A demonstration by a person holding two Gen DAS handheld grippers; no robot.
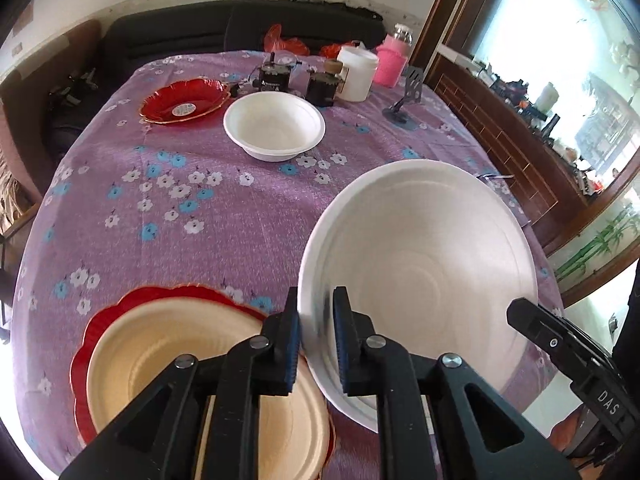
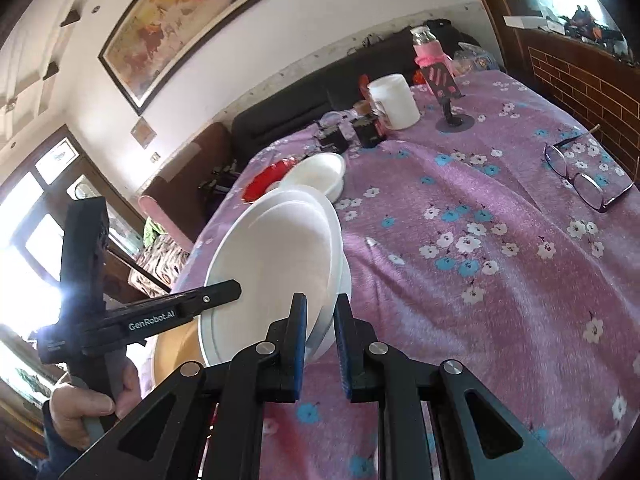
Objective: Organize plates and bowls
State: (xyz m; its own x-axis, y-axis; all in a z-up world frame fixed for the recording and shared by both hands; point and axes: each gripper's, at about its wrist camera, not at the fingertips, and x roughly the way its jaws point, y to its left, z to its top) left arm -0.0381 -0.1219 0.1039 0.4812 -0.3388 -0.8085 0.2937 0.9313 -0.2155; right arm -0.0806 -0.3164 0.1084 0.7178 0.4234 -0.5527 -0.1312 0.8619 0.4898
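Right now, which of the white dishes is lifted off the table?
The large white plate, tilted and clamped at its rim by both grippers; the white bowl sits untouched beside the red dish.

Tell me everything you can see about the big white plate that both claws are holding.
The large round white plate, matte like foam or pulp, has a raised rim and faint concentric rings in its well. It is tilted steeply above the purple flowered tablecloth, clear of it. The left claw pinches one edge of its rim, the right claw the opposite edge. It looks clean and empty.

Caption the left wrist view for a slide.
Left tool and right tool hold a white plate tilted above the floral tablecloth.
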